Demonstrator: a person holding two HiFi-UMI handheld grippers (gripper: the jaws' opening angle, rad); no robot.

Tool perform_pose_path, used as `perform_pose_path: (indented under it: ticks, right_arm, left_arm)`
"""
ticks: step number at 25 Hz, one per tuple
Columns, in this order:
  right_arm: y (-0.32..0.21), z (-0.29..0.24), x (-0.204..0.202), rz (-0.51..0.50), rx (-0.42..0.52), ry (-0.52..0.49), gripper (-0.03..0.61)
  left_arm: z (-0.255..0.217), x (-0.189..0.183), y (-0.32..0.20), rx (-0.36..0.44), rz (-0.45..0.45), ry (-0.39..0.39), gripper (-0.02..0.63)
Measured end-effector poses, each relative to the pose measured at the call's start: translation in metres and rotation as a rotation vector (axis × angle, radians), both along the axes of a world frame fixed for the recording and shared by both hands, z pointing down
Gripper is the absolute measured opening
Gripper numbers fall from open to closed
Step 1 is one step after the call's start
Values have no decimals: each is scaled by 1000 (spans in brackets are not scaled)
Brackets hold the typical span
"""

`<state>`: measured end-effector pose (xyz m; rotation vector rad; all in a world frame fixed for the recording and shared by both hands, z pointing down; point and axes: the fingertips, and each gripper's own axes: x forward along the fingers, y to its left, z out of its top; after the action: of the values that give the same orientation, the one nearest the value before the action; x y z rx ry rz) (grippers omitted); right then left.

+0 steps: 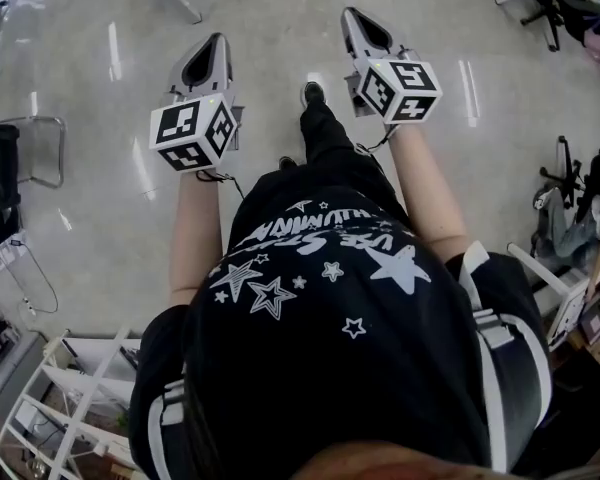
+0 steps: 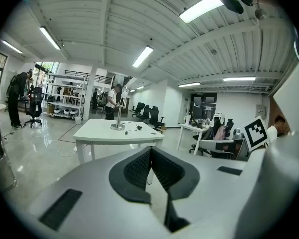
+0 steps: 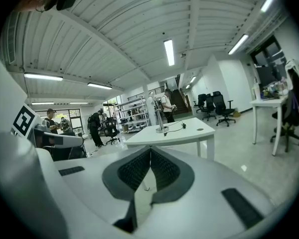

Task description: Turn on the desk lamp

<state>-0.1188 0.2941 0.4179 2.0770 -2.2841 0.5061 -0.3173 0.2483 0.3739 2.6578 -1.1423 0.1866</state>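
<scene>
The desk lamp [image 2: 118,118] is a thin silver post on a round base, standing far ahead on a white table [image 2: 97,135]. In the right gripper view the same desk lamp [image 3: 161,117] stands on that table [image 3: 192,133], with a dark cable lying beside its base. My left gripper [image 2: 150,151] is shut, with its ribbed pads meeting and nothing between them. My right gripper [image 3: 150,151] is shut and empty too. In the head view the left gripper [image 1: 212,46] and right gripper [image 1: 356,18] are held out side by side over a glossy floor, far short of the table.
A person [image 2: 111,102] stands behind the lamp table. Shelving [image 2: 65,96] and office chairs [image 2: 149,114] line the back of the room. Desks with chairs [image 2: 217,136] are at the right. Near my feet are a metal chair [image 1: 35,153] and a white rack [image 1: 70,388].
</scene>
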Motion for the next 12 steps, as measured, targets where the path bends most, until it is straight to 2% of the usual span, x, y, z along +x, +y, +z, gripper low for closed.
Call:
perform_pose_path:
  ticks: [12]
  right_arm:
    - [-120,-13,81,-11,20,-24,5]
  left_arm:
    - [-14,71,-102,12,-28,-16,11]
